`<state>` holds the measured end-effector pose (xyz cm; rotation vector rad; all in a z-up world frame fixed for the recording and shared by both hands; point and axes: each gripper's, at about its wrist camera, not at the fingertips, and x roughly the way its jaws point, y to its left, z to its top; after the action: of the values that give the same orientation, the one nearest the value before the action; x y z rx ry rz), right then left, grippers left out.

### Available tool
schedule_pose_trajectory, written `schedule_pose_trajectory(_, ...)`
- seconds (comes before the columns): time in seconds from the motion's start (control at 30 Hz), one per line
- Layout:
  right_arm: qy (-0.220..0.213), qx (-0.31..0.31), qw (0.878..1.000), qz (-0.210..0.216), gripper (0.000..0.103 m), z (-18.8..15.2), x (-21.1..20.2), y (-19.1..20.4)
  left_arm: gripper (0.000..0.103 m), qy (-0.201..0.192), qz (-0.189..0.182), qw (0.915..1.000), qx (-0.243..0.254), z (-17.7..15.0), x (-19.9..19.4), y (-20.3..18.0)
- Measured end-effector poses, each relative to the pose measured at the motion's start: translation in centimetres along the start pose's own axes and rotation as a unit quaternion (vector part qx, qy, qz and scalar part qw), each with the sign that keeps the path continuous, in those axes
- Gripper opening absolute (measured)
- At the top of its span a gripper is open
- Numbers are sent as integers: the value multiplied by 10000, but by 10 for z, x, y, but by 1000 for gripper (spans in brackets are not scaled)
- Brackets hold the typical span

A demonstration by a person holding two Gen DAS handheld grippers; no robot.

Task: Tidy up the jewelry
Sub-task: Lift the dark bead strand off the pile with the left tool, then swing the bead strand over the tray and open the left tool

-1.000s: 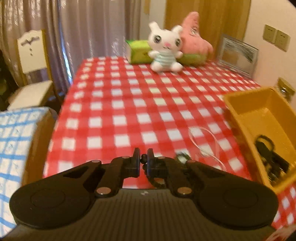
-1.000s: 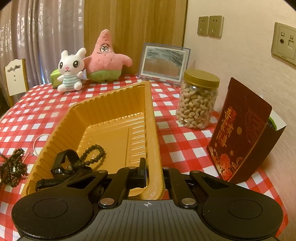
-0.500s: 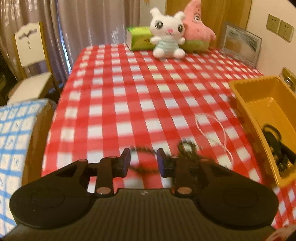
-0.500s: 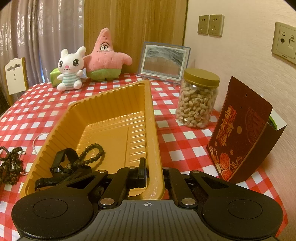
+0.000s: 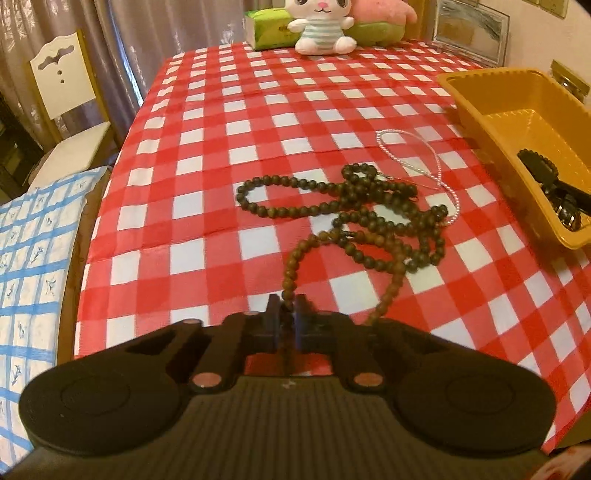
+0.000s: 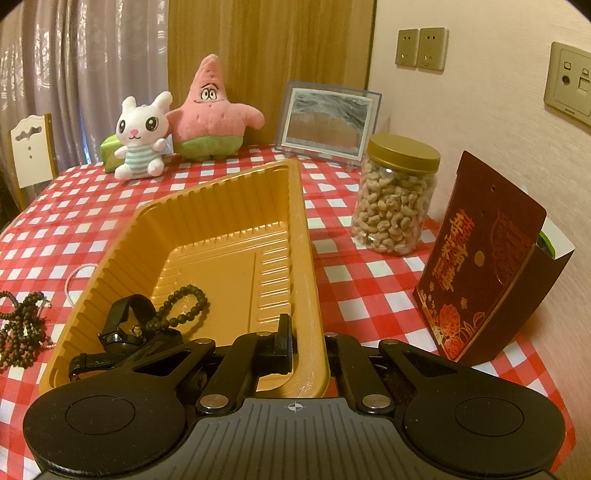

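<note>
A long dark bead necklace lies tangled on the red checked cloth, and one strand rises to my left gripper, which is shut on it above the table. A thin pink bead string lies beside it. The yellow tray stands to the right and holds a black watch and a dark bead bracelet. My right gripper is shut on the tray's near rim. The necklace also shows in the right wrist view, left of the tray.
A white bunny toy, a pink star toy and a green box stand at the back. A picture frame, a nut jar and a dark red box stand right. A chair is at the left.
My left gripper opened, then shut on a strand of the dark necklace and lifted up and back with it. The right gripper and the tray have not moved.
</note>
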<state>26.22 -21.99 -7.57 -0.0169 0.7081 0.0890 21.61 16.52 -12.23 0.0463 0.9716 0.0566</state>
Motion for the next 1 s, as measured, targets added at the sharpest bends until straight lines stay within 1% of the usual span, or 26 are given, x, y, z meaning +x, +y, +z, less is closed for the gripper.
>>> schedule_pose_trajectory(0.07,-5,0,10000,-2,4,0,0,1,6,-31,80,9999,53,-1,0,-5)
schedule_pose_trajectory(0.17,-5,5,10000,0,4,1,0,1,5,60,-167,9997,-160,4,-1,-1)
schedule_pose_trajectory(0.2,-7,6,10000,1,4,0,0,2,5,10,-214,9997,-140,7,-5,-2)
schedule_pose_trajectory(0.27,-14,5,10000,0,4,1,0,2,5,-136,-277,9995,-65,12,-15,-5)
schedule_pose_trajectory(0.33,-24,6,10000,-1,4,1,-1,2,5,-312,-412,9986,-93,20,-29,-5)
schedule_pose_trajectory(0.53,-43,17,10000,15,4,3,-1,2,5,-923,-745,9929,-45,50,-74,-8)
schedule_pose_trajectory(0.77,-61,8,10000,32,4,5,-2,4,5,-1498,-1004,9836,4,80,-114,-13)
schedule_pose_trajectory(1.0,-84,0,10000,47,4,7,-2,5,5,-1962,-1227,9728,126,104,-142,-25)
